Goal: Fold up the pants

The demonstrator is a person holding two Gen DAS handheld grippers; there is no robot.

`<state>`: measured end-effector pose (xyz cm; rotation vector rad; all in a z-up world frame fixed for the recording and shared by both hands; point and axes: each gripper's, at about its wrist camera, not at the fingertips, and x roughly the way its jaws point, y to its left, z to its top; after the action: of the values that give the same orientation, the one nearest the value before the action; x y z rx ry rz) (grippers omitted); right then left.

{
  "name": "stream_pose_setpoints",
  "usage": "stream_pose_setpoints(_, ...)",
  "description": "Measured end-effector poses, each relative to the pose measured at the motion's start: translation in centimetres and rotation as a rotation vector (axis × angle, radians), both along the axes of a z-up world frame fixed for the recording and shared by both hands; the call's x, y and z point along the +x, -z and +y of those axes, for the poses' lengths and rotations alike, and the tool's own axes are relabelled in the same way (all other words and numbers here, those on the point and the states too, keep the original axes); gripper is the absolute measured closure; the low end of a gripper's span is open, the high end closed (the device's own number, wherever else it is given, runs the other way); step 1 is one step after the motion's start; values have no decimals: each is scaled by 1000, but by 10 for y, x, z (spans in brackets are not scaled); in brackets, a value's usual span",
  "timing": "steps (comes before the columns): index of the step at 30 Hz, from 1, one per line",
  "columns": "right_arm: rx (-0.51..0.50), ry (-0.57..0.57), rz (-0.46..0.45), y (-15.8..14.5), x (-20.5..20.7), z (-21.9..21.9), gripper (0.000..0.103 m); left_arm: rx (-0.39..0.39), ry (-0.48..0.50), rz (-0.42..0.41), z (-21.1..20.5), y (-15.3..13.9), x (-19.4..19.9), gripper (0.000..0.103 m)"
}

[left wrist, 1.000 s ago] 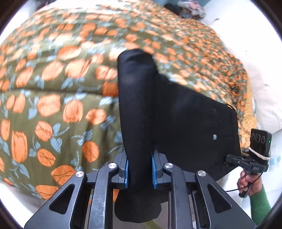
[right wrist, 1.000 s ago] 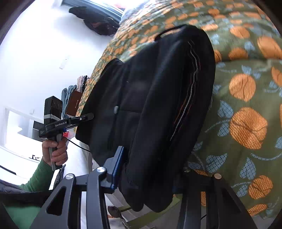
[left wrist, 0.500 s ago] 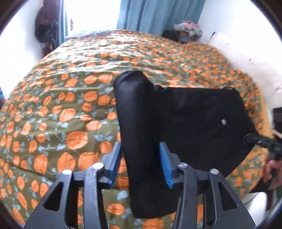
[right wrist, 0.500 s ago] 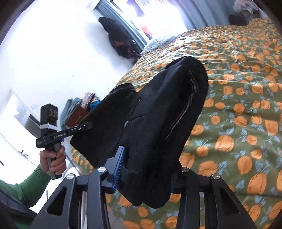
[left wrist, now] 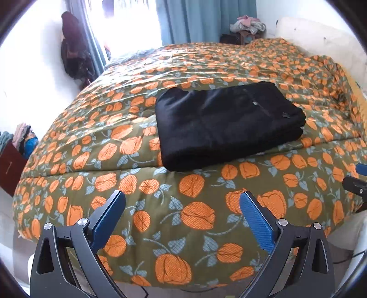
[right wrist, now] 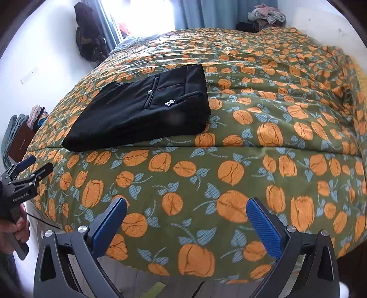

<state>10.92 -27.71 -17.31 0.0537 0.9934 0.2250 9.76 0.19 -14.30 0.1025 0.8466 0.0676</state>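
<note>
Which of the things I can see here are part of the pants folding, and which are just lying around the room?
Part of the job: black pants, folded on the bedspread; left gripper and right gripper, both open.

Just lying about: clothes heap, dark bag, curtain, clothes pile.

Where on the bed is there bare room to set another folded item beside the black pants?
The folded pants lie alone on the floral bedspread. Free patches: the wide stretch between the pants and the bed's near edge, and the span from the pants to the rumpled far-right side. No spot looks crowded; both claws, left and right, are open.
</note>
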Motion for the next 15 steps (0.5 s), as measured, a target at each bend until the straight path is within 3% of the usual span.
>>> stream_pose_setpoints(9,-83,43,-105,-46,-14,31,0,10,-109,-38,1,-38,-19,2)
stream_pose_setpoints(15,-83,63,-129,-61,-25,31,0,-38,-138,6,3,-37,-26,3)
